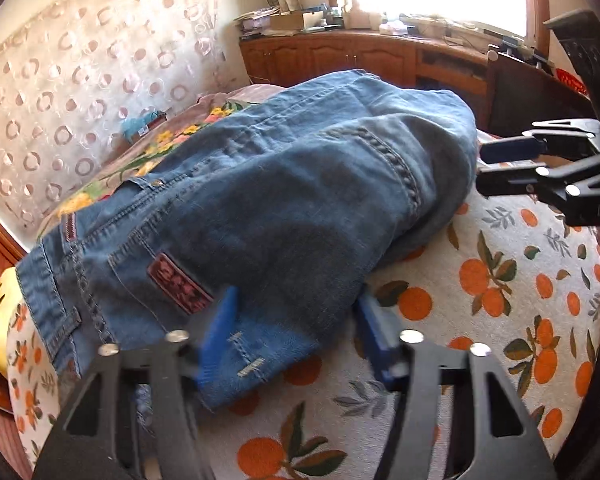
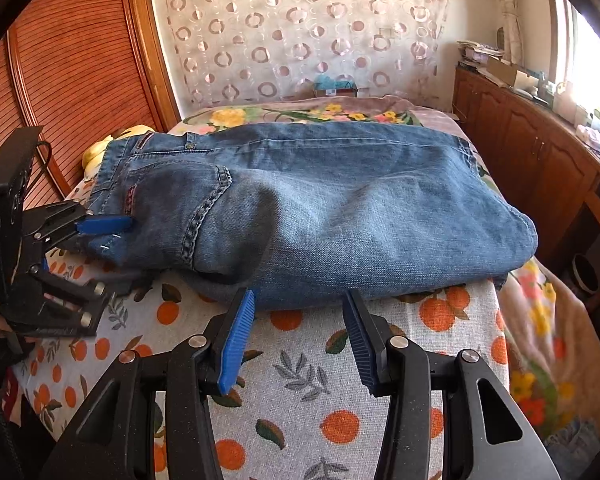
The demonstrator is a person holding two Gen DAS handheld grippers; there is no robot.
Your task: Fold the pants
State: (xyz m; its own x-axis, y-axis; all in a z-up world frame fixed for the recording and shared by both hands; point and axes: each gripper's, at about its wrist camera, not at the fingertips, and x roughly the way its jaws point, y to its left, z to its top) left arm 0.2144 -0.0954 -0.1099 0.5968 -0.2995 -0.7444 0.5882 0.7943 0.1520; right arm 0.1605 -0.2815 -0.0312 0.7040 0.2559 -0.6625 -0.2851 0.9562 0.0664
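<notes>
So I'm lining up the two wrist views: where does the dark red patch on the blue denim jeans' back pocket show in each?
Left wrist: the dark red patch sits lower left, just left of the left gripper.
Right wrist: the patch is a thin red strip at left, above the left gripper's blue finger.
Shared landmark: the blue denim jeans on the orange-print sheet.

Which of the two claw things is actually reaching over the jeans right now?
The left gripper: its open fingers straddle the waist corner of the jeans. The right gripper, also open, sits short of the near edge, over the orange-print cloth.
</notes>
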